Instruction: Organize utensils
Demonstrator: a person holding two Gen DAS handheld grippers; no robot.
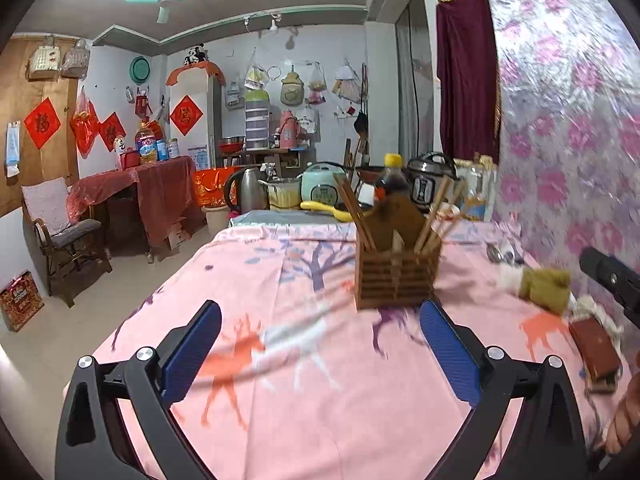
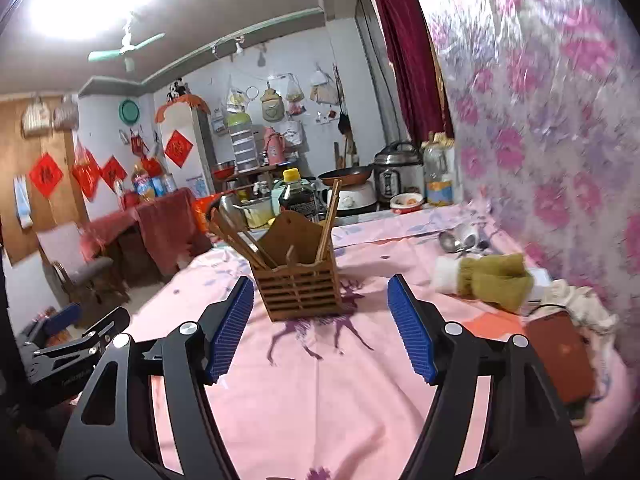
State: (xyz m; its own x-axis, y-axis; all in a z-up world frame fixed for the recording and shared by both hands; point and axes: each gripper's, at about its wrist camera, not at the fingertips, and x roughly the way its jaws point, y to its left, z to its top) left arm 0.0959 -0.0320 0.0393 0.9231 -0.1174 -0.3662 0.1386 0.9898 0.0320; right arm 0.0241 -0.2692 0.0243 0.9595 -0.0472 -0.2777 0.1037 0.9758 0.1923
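Observation:
A slatted wooden utensil holder point(image 1: 395, 276) stands on the pink tablecloth point(image 1: 304, 360), with chopsticks point(image 1: 355, 216) leaning in both ends. It also shows in the right wrist view point(image 2: 300, 284), with chopsticks point(image 2: 329, 222) and a wooden ladle point(image 2: 236, 226) in it. My left gripper point(image 1: 320, 320) is open and empty, short of the holder. My right gripper point(image 2: 320, 300) is open and empty, its jaws wide on either side of the holder's near face. Metal spoons point(image 2: 460, 240) lie at the far right by the wall.
A green-and-white cloth point(image 2: 488, 280) and a brown wallet-like case point(image 2: 560, 360) lie at the table's right, beside the floral wall. Kettle, rice cookers, a pan and a soy sauce bottle point(image 1: 394, 178) crowd the counter behind. The left gripper shows at the far left in the right wrist view point(image 2: 72, 344).

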